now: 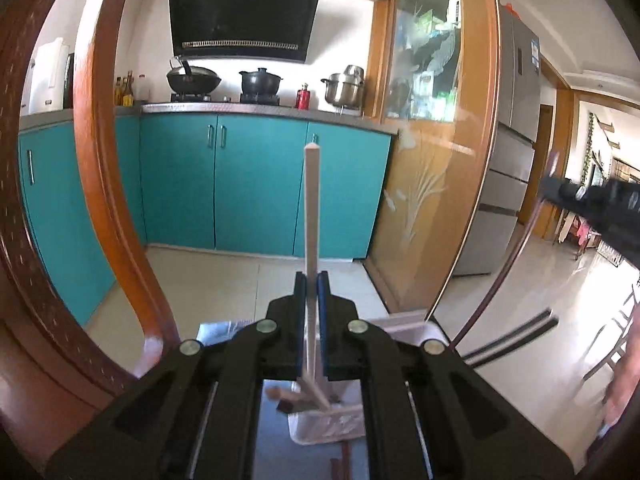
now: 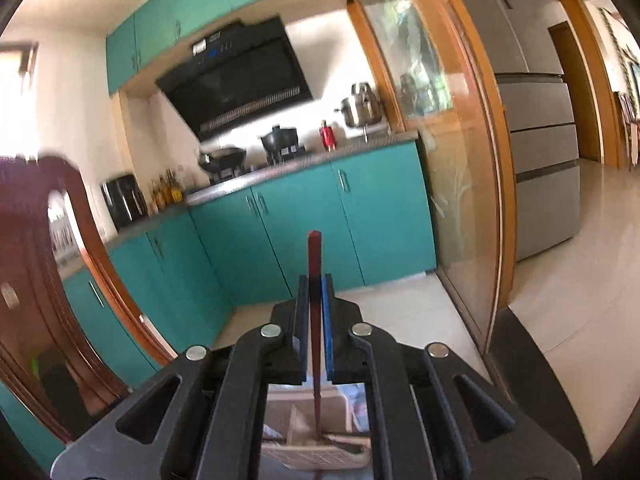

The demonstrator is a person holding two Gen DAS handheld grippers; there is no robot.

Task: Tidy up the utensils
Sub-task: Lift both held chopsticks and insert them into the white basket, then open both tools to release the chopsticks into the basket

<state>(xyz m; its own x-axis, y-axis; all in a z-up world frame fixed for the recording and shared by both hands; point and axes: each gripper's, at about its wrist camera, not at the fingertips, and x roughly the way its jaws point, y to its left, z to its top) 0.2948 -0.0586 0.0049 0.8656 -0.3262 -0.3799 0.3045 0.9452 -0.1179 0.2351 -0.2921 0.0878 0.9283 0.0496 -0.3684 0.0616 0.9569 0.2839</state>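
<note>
Left wrist view: left gripper (image 1: 311, 280) is seen clamped on a pale chopstick (image 1: 311, 216), held upright between the blue pads (image 1: 322, 320); its top end is pointed toward 12 o'clock, against the teal cabinets (image 1: 256, 184). The lower end is run down behind the jaws into a white basket (image 1: 320, 428) at 6 o'clock, where more pale sticks are seen lying crossed; exact contents cannot be made out. A wooden chair back (image 1: 100, 160) is curved along 9 o'clock. Range hood (image 1: 244, 16) is seen at 12 o'clock with a wok (image 1: 193, 79) and black pot (image 1: 261, 80) below it. The right gripper (image 1: 600, 208) is seen at 3 o'clock, blurred. Right wrist view: right gripper (image 2: 315, 284) is closed on a dark red chopstick (image 2: 314, 280), held upright, tip toward 12 o'clock. Its lower end is dropped at 6 o'clock into the same basket (image 2: 320, 456), seen below the jaws. Fridge (image 2: 536, 120) is placed at 2 o'clock, a red bottle (image 2: 328, 134) on the counter near 12 o'clock. The frame is motion-blurred, mostly at 9 o'clock.
</note>
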